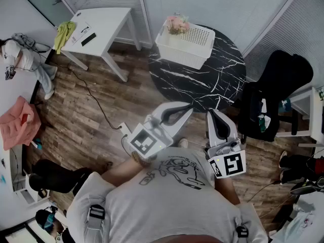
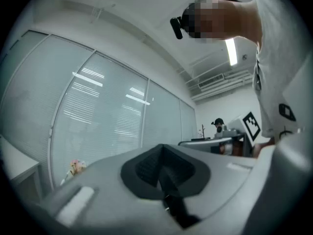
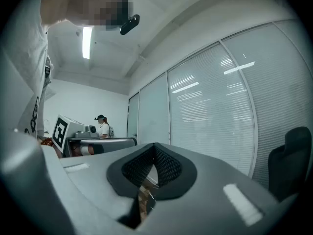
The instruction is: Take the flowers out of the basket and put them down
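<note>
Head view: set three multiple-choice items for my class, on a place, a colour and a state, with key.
1. Where are the flowers? A in the white basket; B on the floor; C in a gripper.
2. What colour is the round table? A white; B black, white-veined; C red.
3. How do the left gripper and right gripper stand? A both open; B both shut, empty; C one shut on a flower.
Key: 1 A, they stick up from its corner; 2 B, dark veined top; 3 B, both gripper views show jaws together, nothing between.
</note>
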Action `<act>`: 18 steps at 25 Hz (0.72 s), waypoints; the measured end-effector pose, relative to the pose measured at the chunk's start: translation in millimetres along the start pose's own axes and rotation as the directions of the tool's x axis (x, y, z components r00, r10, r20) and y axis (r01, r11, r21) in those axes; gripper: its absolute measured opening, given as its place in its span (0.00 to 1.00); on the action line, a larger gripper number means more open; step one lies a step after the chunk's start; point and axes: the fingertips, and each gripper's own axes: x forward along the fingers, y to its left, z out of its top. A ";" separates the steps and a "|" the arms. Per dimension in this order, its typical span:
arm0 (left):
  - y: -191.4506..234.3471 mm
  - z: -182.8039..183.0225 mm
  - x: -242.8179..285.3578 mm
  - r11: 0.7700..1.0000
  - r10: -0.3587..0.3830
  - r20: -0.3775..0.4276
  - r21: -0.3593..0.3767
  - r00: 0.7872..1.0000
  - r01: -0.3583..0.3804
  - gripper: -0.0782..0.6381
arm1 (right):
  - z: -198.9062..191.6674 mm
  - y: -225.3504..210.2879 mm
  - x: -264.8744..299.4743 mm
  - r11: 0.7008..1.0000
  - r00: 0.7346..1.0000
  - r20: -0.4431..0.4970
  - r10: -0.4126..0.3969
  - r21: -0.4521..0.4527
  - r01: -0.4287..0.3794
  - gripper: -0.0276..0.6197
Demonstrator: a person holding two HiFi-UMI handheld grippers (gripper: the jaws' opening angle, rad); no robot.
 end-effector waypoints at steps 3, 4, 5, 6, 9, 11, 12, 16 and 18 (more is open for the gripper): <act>-0.2 -1.9 3.2 1.000 -0.004 -0.001 0.001 1.000 0.004 0.12 | -1.9 -3.2 0.2 1.000 1.000 -0.002 0.000 0.003 0.000 0.05; -0.5 -2.9 3.9 1.000 -0.004 -0.003 -0.001 1.000 0.004 0.11 | -2.3 -4.2 0.0 1.000 1.000 -0.002 -0.001 0.004 0.001 0.05; -0.8 -4.0 4.5 1.000 -0.004 -0.006 -0.005 1.000 0.004 0.11 | -2.5 -5.3 -0.5 1.000 1.000 -0.001 -0.004 0.005 0.004 0.05; -1.1 -5.1 5.1 1.000 -0.004 -0.008 -0.008 1.000 0.004 0.11 | -2.6 -6.7 -0.9 1.000 1.000 0.000 -0.008 0.008 0.008 0.05; -1.4 -7.0 7.9 1.000 -0.005 -0.011 -0.015 1.000 0.005 0.12 | -3.1 -10.9 -1.0 1.000 1.000 0.002 -0.013 0.020 0.013 0.05; -1.6 -8.2 10.5 1.000 -0.005 -0.014 -0.015 1.000 0.005 0.11 | -3.7 -13.2 -1.4 1.000 1.000 0.004 -0.010 0.026 0.010 0.05; -2.0 -8.8 11.8 1.000 -0.004 -0.014 -0.016 1.000 0.004 0.12 | -4.3 -14.4 -1.9 1.000 1.000 0.004 -0.010 0.028 0.010 0.05; -4.1 -12.8 18.4 1.000 0.001 -0.016 -0.019 1.000 -0.001 0.12 | -7.5 -21.3 -3.9 0.999 1.000 0.004 -0.014 0.039 0.014 0.05; -4.6 -14.9 23.4 1.000 0.006 -0.020 -0.022 1.000 -0.006 0.11 | -7.8 -25.5 -4.8 0.999 1.000 0.004 -0.011 0.040 0.011 0.05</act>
